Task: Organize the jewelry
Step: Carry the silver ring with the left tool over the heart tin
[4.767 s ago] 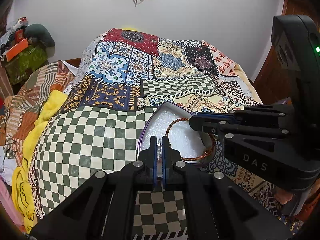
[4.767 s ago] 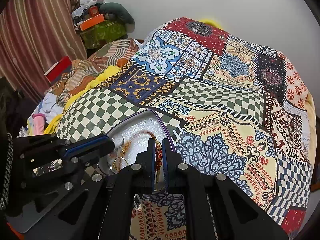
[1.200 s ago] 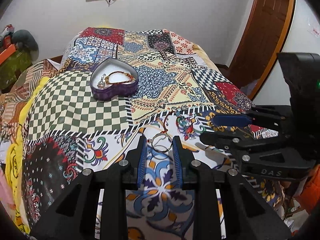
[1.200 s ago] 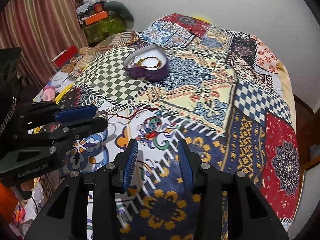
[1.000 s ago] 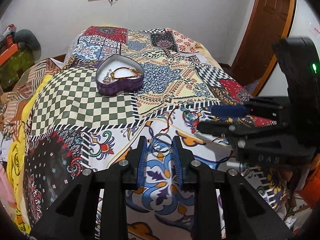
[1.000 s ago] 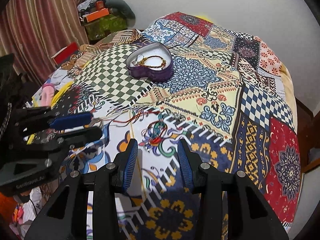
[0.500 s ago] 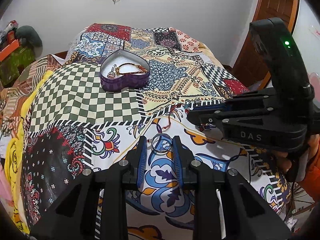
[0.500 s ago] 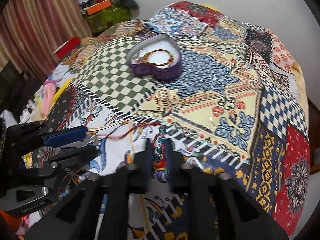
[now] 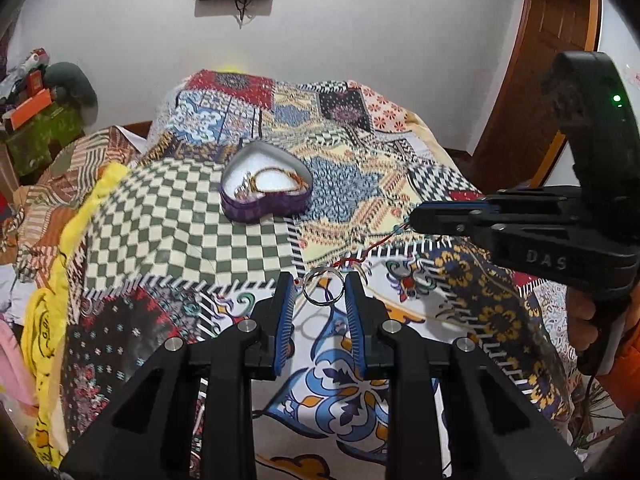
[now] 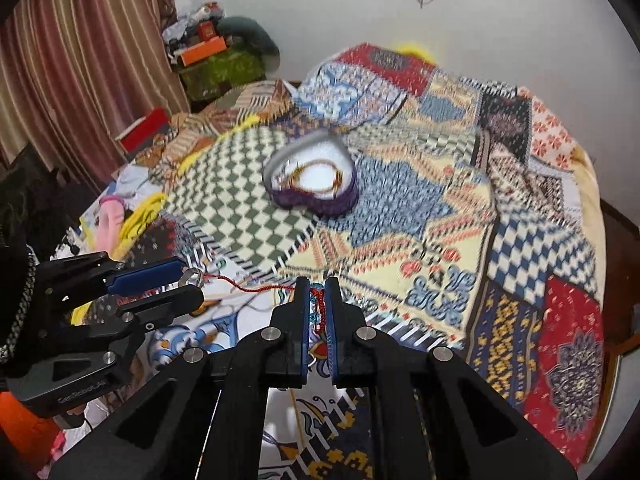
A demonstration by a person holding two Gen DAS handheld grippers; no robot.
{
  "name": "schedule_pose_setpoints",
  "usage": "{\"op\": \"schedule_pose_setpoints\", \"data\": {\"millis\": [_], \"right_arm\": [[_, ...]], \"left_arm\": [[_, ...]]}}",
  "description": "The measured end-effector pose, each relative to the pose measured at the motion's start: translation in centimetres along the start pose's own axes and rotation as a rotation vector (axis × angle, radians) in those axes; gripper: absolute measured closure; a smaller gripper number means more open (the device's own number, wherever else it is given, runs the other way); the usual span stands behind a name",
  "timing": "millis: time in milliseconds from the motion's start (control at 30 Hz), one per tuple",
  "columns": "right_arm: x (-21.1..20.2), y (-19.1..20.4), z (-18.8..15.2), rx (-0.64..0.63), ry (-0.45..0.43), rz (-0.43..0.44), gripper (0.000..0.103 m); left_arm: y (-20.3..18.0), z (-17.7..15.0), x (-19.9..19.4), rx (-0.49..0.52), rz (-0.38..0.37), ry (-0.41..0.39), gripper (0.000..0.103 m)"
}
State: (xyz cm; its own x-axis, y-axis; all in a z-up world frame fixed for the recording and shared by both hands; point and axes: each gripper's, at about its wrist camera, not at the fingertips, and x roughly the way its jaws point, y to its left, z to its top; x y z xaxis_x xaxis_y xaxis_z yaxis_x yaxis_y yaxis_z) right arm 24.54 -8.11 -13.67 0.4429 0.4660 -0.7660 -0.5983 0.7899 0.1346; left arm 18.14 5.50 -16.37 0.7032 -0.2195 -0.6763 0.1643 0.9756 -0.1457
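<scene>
My left gripper (image 9: 322, 288) is shut on a silver ring (image 9: 322, 290), which also shows at its tip as the ring (image 10: 192, 277) in the right wrist view. A red thread bracelet (image 10: 248, 289) with teal beads runs from beside the ring to my right gripper (image 10: 317, 286), which is shut on its beaded end (image 10: 318, 312). In the left wrist view the right gripper (image 9: 416, 220) lifts the thread (image 9: 374, 246) off the quilt. A purple heart-shaped box (image 9: 267, 192) holds a gold bracelet (image 9: 280, 178) further up the bed.
A patchwork quilt (image 9: 180, 216) covers the bed. Piled clothes and a yellow cloth (image 9: 48, 304) lie along the left edge. A wooden door (image 9: 540, 60) stands at right, striped curtains (image 10: 72, 60) at left, and boxes (image 10: 204, 50) stand by the wall.
My right gripper came down on the bracelet's beaded end, shut on it and lifted it, drawing the thread taut. The left gripper kept hold of the ring and rose slightly.
</scene>
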Motion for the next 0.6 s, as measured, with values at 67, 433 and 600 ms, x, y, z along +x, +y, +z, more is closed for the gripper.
{"op": "schedule_pose_setpoints", "data": {"millis": [67, 433, 600], "right_arm": [[-0.7, 0.1, 0.3, -0.003, -0.02, -0.006, 0.097], [-2.3, 0.8, 2.7, -0.032, -0.103, -0.042, 0.097], [-2.1, 0.9, 4.3, -0.036, -0.134, -0.047, 0.097]], "left_arm": [[0.0, 0.3, -0.4, 0.001, 0.003, -0.01, 0.078], [0.5, 2.9, -1.3, 0.008, 0.035, -0.071, 0.078], [1.4, 4.7, -1.0, 0.006, 0.057, -0.099, 0.078]]}}
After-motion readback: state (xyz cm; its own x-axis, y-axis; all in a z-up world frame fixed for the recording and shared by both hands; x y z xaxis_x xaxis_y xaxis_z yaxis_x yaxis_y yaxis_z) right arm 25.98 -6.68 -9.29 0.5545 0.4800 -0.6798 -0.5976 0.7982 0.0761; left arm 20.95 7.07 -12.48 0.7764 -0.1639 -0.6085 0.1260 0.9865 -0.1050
